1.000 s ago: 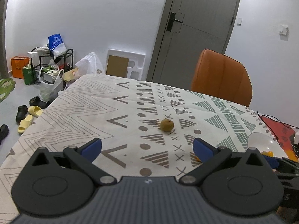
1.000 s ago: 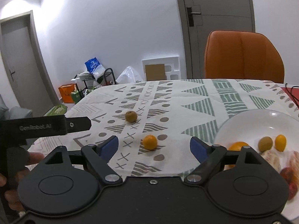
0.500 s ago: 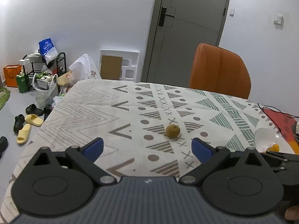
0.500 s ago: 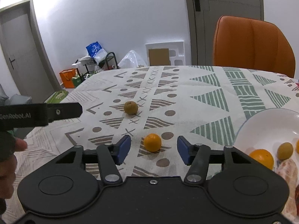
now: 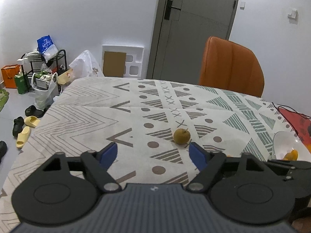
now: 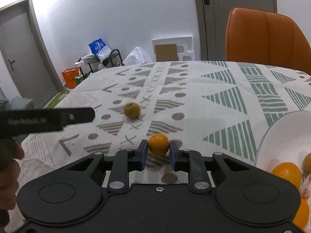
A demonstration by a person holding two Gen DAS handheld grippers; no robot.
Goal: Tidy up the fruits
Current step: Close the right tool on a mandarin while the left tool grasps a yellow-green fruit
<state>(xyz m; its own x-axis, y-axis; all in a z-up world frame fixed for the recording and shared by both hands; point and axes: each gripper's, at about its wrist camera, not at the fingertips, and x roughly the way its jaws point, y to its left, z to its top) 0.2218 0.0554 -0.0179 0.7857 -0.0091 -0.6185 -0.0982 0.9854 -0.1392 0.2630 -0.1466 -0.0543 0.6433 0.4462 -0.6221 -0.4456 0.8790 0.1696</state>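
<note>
On the left, the left hand-held gripper [image 5: 152,153] hangs spread and empty above the table [image 6: 223,89], the brown fruit [image 5: 181,136] just ahead of it. To its right, the right hand-held gripper [image 6: 157,155] pinches the small orange [image 6: 158,144] resting on the cloth. The round fruit may squirt free and roll away, short of the white bowl [image 6: 281,134].

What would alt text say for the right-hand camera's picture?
The right gripper has its blue pads against a small orange fruit on a patterned tablecloth. A brownish fruit lies beyond; a white bowl of fruit sits right.
</note>
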